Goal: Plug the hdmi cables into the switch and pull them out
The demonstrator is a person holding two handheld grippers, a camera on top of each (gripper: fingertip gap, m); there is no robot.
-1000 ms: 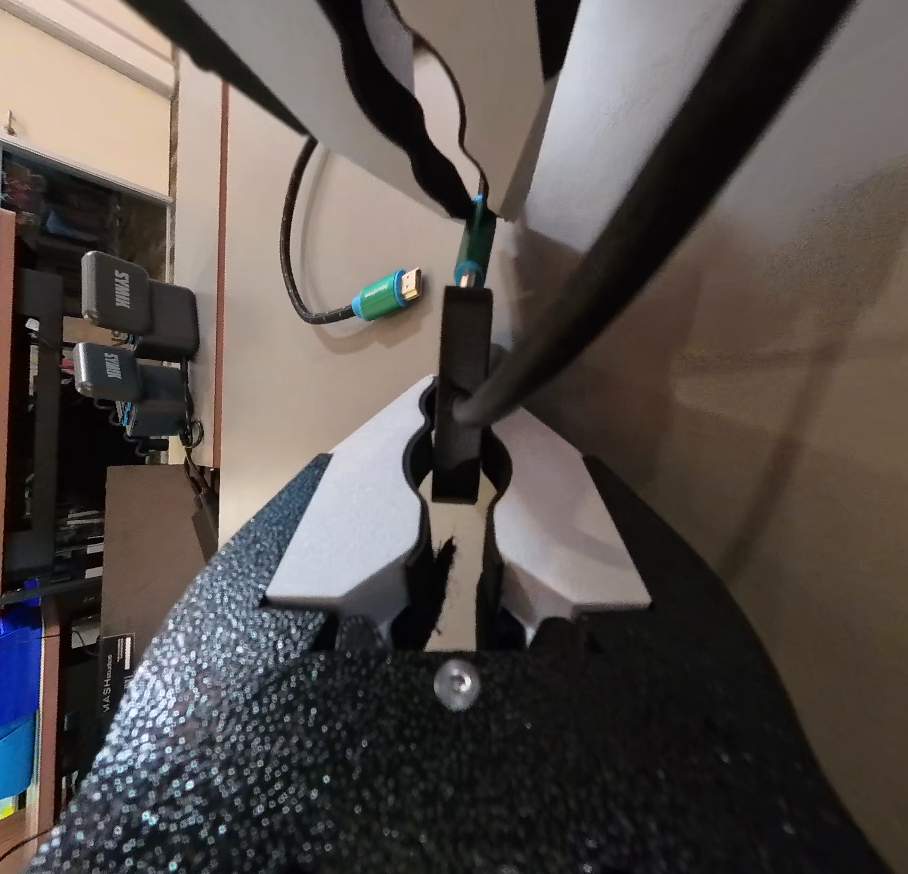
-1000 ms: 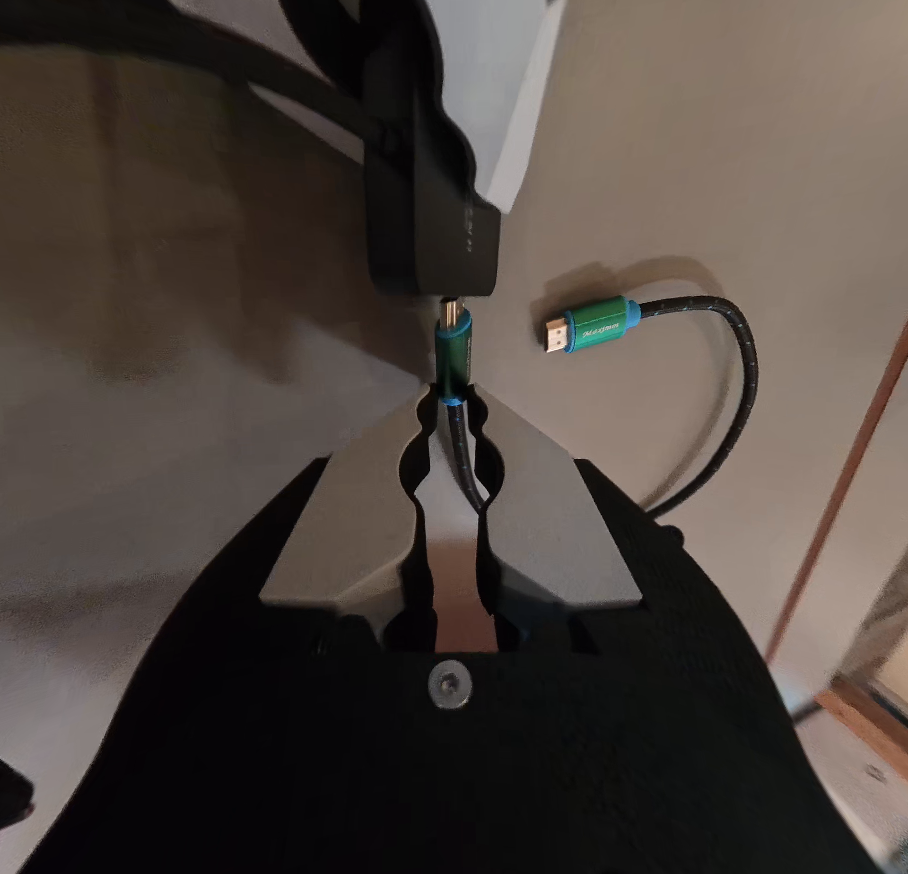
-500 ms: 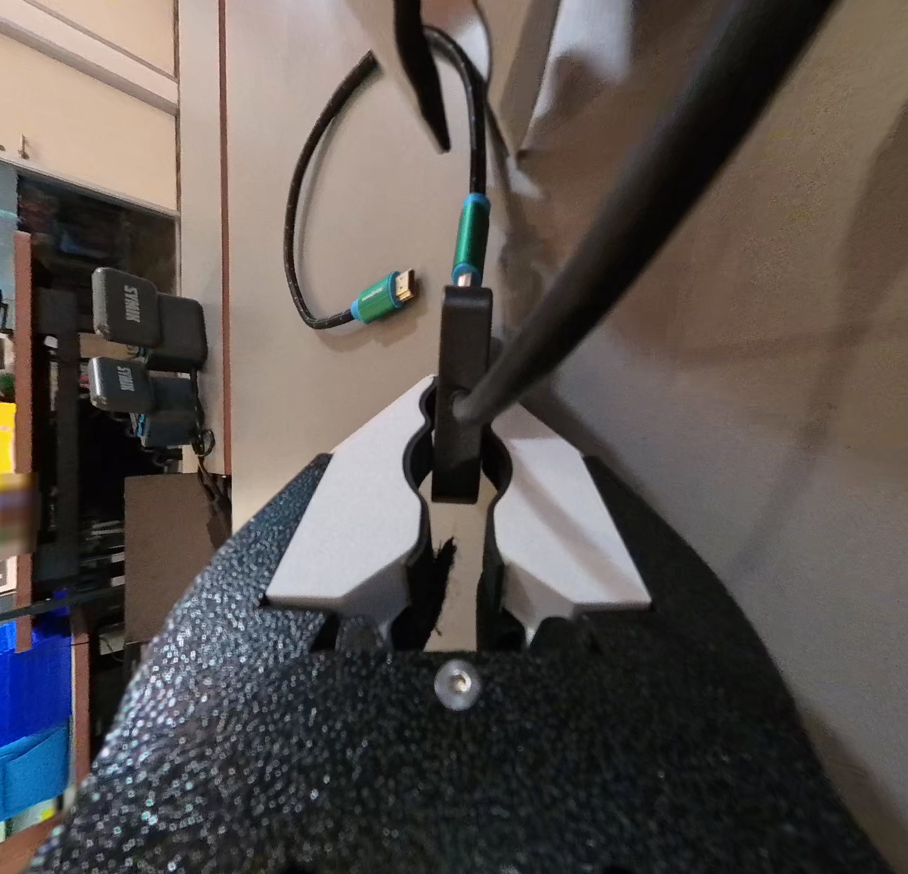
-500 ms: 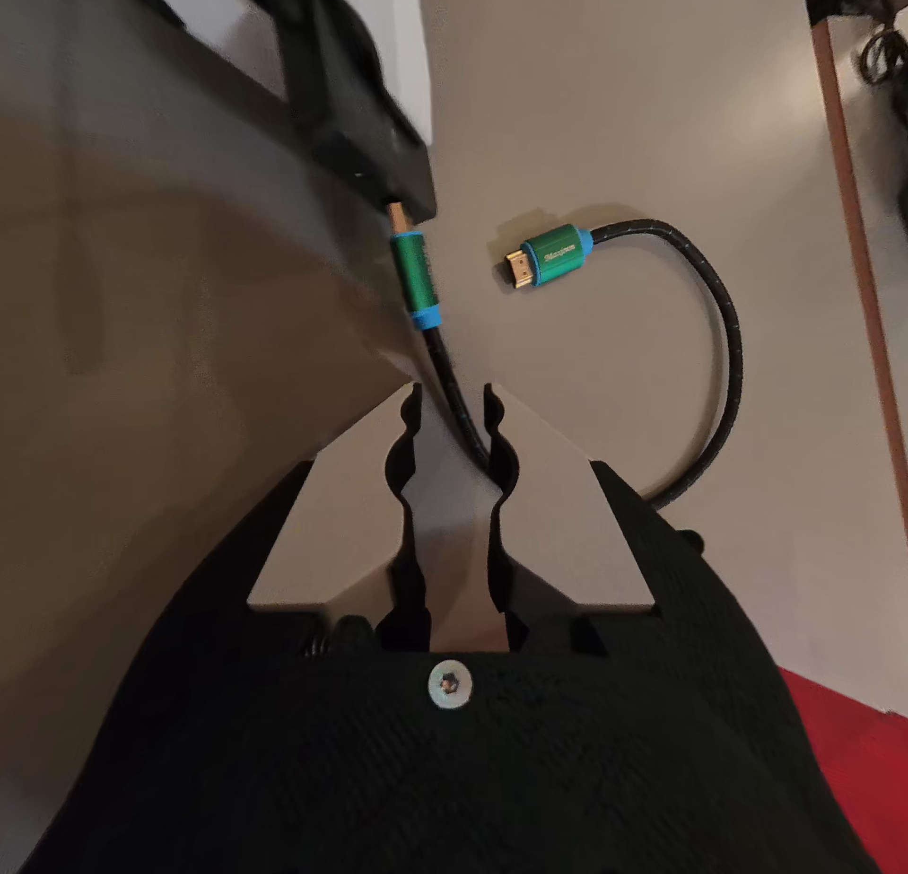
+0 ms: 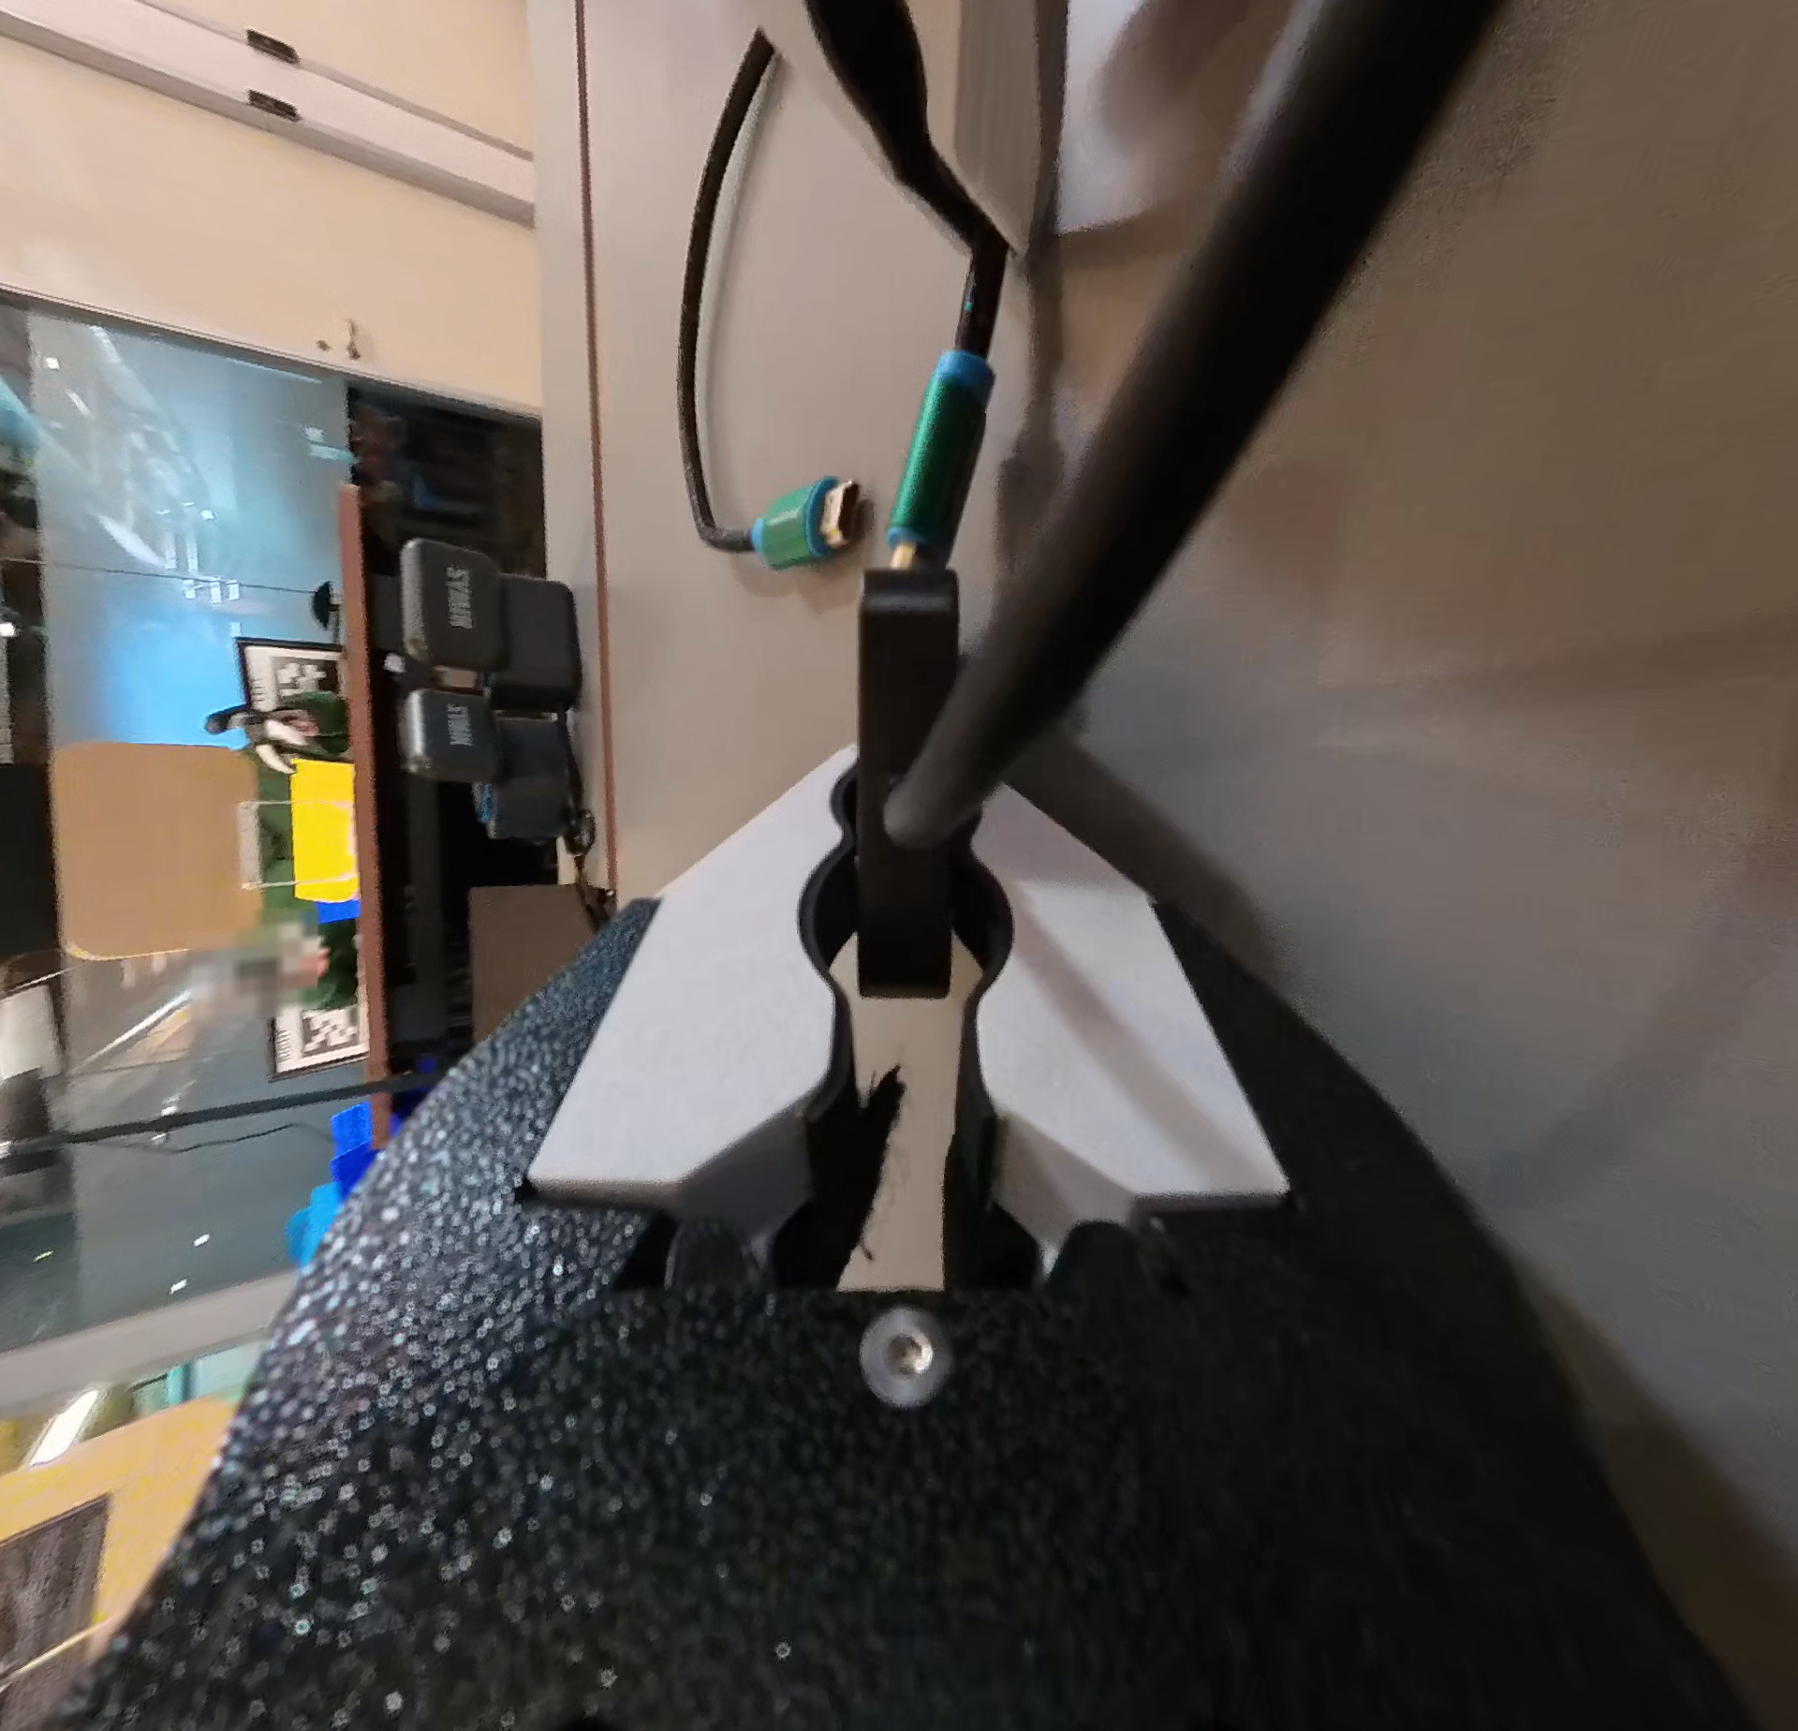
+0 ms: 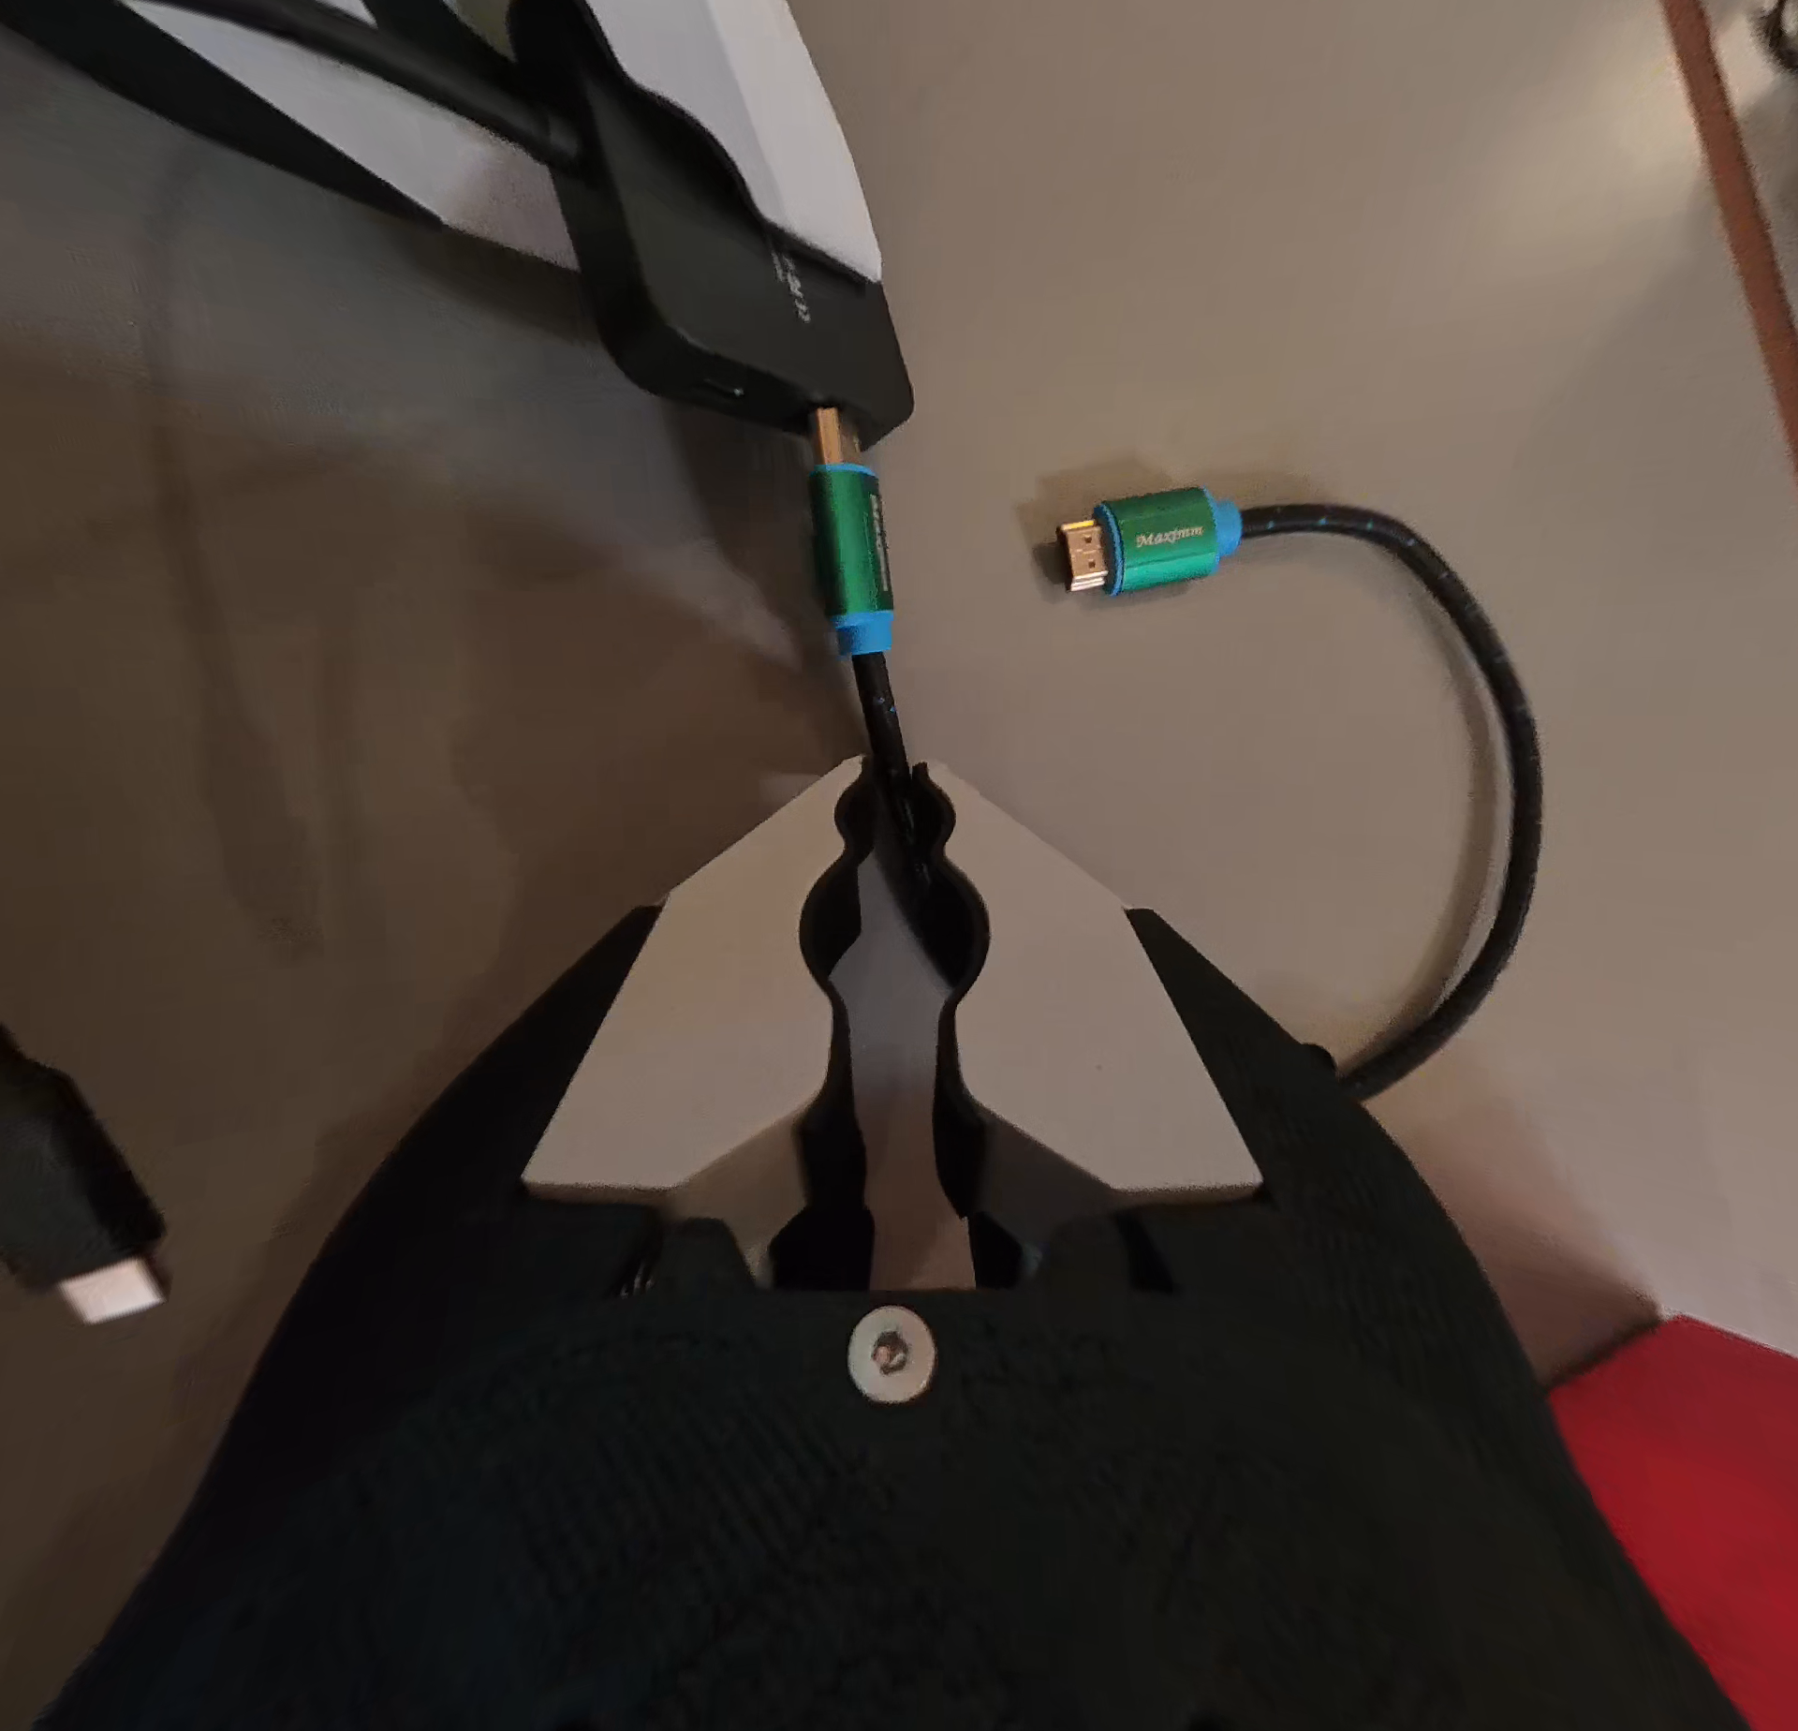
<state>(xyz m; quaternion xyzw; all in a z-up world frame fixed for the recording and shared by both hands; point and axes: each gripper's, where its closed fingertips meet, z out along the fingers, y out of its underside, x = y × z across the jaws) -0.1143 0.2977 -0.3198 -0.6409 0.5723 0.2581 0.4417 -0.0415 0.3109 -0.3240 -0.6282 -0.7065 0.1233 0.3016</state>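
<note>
My left gripper (image 5: pixel 910 771) is shut on the black switch (image 5: pixel 905 711), held edge-on above the table. A thick black cable (image 5: pixel 1168 400) leaves the switch's side. A green HDMI plug (image 5: pixel 939 463) stands at the switch's port with part of its gold tip (image 6: pixel 832 439) showing. In the right wrist view the switch (image 6: pixel 739 322) sits between the left gripper's white fingers (image 6: pixel 769 127). My right gripper (image 6: pixel 893 774) is shut on this plug's braided cable (image 6: pixel 881 711), a little behind the plug (image 6: pixel 854 555). A second green HDMI plug (image 6: pixel 1158 551) lies loose on the table.
The second plug's cable (image 6: pixel 1498 808) loops on the beige table (image 6: pixel 1265 176) to the right. A black connector with a silver tip (image 6: pixel 88 1246) lies at lower left. The table's brown edge (image 6: pixel 1722 176) and a red surface (image 6: pixel 1673 1451) are at the right. Black boxes (image 5: pixel 457 614) hang beyond the table's edge.
My right gripper let go of the green plug's rear, drew back along the cable and closed on the braided cable. More of the gold tip shows. My left gripper kept hold of the switch.
</note>
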